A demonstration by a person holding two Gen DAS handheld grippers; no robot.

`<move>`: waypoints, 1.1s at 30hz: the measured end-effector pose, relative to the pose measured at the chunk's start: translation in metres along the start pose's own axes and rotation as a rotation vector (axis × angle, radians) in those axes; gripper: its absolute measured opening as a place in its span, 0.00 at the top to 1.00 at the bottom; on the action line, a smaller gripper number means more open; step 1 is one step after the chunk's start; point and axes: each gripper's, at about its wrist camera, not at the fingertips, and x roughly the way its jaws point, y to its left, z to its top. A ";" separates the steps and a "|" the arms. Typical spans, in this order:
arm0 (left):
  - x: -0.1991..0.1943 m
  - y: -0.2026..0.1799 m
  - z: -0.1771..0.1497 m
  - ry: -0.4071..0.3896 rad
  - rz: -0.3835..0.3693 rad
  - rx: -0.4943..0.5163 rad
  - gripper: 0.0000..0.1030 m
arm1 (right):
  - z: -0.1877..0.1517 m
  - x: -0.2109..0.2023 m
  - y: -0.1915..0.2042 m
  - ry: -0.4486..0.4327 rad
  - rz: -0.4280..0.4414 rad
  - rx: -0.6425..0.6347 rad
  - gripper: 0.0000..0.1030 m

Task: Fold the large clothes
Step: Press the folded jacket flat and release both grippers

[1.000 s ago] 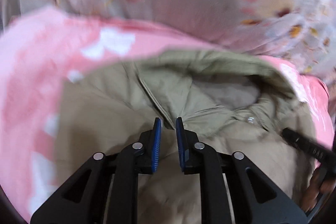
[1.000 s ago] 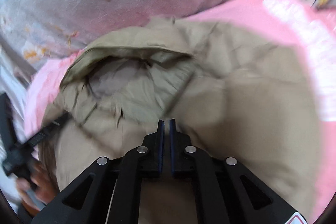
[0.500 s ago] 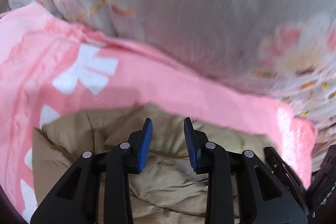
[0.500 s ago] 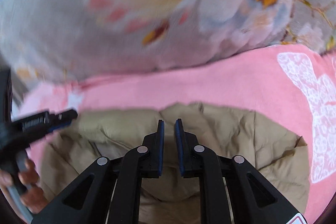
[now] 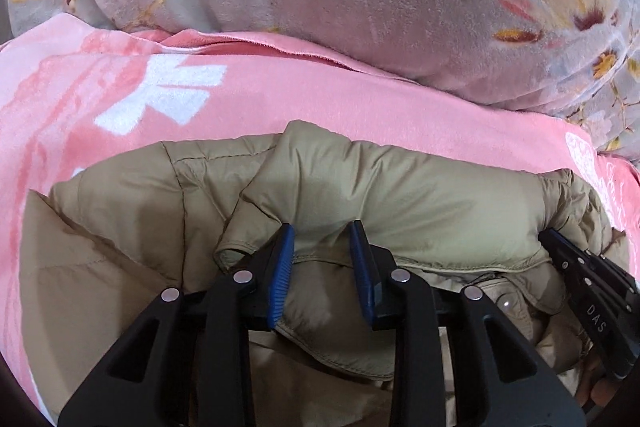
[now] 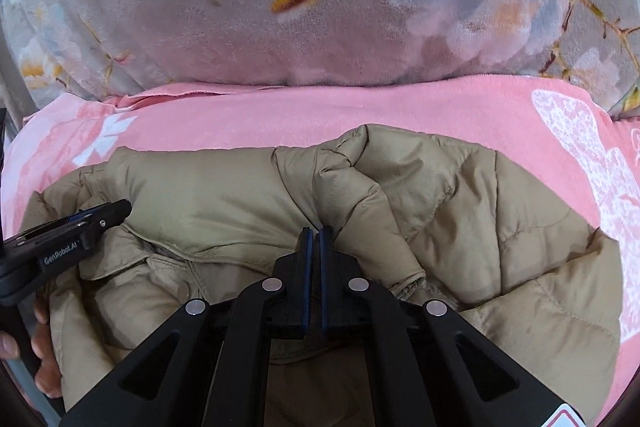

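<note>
A tan padded jacket (image 5: 420,195) lies bunched on a pink blanket (image 5: 280,95), with its top part folded over toward me. My left gripper (image 5: 322,235) is open, its blue pads astride a fold of the jacket's edge. My right gripper (image 6: 314,233) has its pads nearly together at a crease of the jacket (image 6: 240,203); whether cloth is pinched between them is hidden. The right gripper's tip shows at the right edge of the left wrist view (image 5: 576,263), and the left gripper's tip at the left of the right wrist view (image 6: 80,227).
A grey floral plush blanket (image 6: 320,7) is heaped along the far side, just beyond the pink blanket (image 6: 360,107). A white butterfly print (image 6: 592,155) marks the pink blanket to the right of the jacket.
Both grippers carried the jacket's top part over and came down onto the folded bulk. The left gripper's jaws opened wider. The right gripper's jaws stayed close together.
</note>
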 end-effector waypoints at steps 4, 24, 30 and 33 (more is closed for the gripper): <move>0.001 -0.003 -0.001 -0.017 0.019 0.016 0.72 | 0.000 0.003 -0.002 0.007 0.018 0.013 1.00; 0.006 -0.016 -0.002 -0.012 0.104 0.088 0.73 | 0.000 0.007 0.000 0.006 0.013 0.001 1.00; 0.006 -0.016 -0.002 -0.018 0.097 0.080 0.73 | 0.000 0.010 -0.011 0.004 0.076 0.051 1.00; -0.006 -0.010 -0.006 -0.008 0.089 0.059 0.72 | -0.007 -0.007 -0.025 0.010 0.134 0.122 1.00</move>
